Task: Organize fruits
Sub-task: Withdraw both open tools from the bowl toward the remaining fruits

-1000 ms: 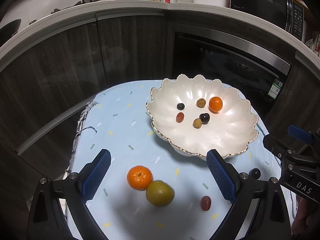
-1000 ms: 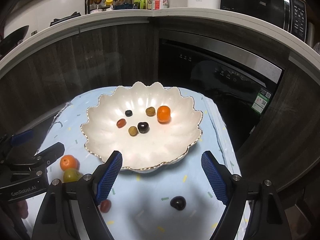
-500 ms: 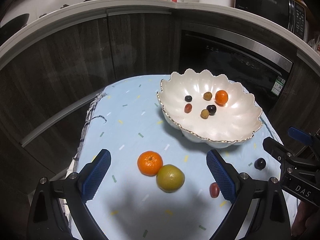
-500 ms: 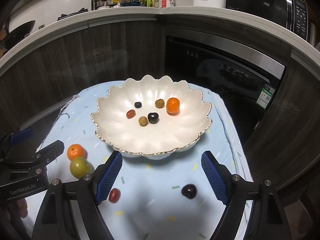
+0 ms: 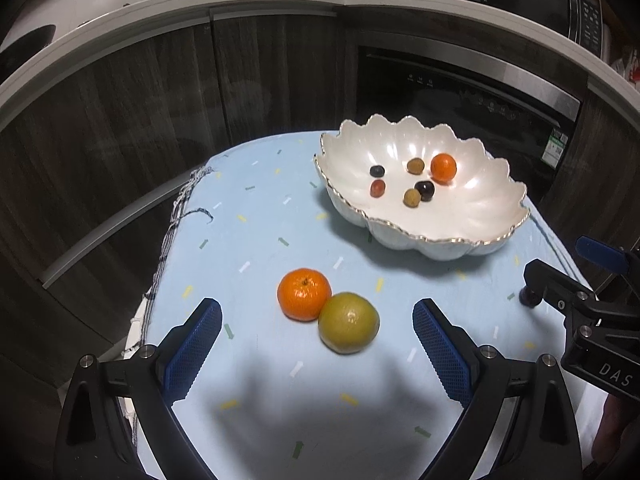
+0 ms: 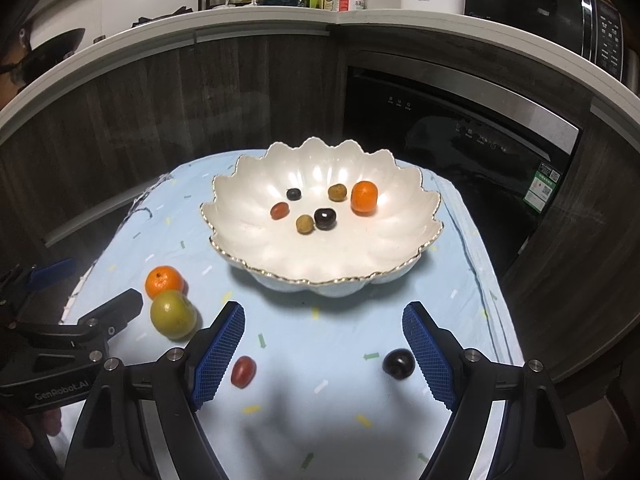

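Biggest change over the last second: both my claws have pulled back and up from the scalloped bowl [image 6: 320, 248], so it now sits well ahead of them instead of right past the fingertips. It holds six small fruits already.

With that, the loose stuff has come properly into view. My left gripper [image 5: 316, 344] is wide open and empty, and the orange mandarin [image 5: 304, 294] and green citrus [image 5: 349, 322], touching each other, have slid from low between the pads to just ahead of them.

My right gripper [image 6: 323, 348] is also wide and holding nothing. The dark plum [image 6: 397, 363] now lies just inside its right pad, and the red cherry tomato [image 6: 243, 371] just inside the left one.

So four pieces are left to move, I reckon, and both claws look lined up for a grab.
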Tool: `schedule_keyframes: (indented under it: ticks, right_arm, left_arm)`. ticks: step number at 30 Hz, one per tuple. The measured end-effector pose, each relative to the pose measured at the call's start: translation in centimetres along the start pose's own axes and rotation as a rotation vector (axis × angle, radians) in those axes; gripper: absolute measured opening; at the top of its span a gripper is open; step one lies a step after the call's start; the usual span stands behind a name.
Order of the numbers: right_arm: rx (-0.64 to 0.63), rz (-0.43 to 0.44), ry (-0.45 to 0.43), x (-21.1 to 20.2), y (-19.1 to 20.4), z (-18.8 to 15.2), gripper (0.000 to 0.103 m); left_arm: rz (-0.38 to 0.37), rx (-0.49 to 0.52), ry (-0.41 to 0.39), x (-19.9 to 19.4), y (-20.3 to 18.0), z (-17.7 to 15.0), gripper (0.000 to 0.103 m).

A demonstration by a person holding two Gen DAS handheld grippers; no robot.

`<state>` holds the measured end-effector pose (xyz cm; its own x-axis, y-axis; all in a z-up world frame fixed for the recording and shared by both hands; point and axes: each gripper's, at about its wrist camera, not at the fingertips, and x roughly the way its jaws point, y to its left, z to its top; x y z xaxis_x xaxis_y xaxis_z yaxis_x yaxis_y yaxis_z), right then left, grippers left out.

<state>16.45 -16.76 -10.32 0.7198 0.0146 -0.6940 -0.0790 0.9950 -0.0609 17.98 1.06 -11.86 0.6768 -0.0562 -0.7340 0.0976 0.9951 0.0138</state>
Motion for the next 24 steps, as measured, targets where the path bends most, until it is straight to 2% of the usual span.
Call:
schedule_keyframes:
  ticks: [17, 24]
  right_arm:
    - [0.017, -0.032, 0.029, 2.0, -1.4, -3.2, 0.082]
    - [0.042, -0.045, 0.045, 3.2, -2.2, -3.9, 0.082]
  left_arm:
    - [0.003, 0.004, 0.012, 2.3, -1.7, -1.8, 0.097]
    - [0.004, -0.003, 0.031, 3.6, -2.3, -2.0, 0.091]
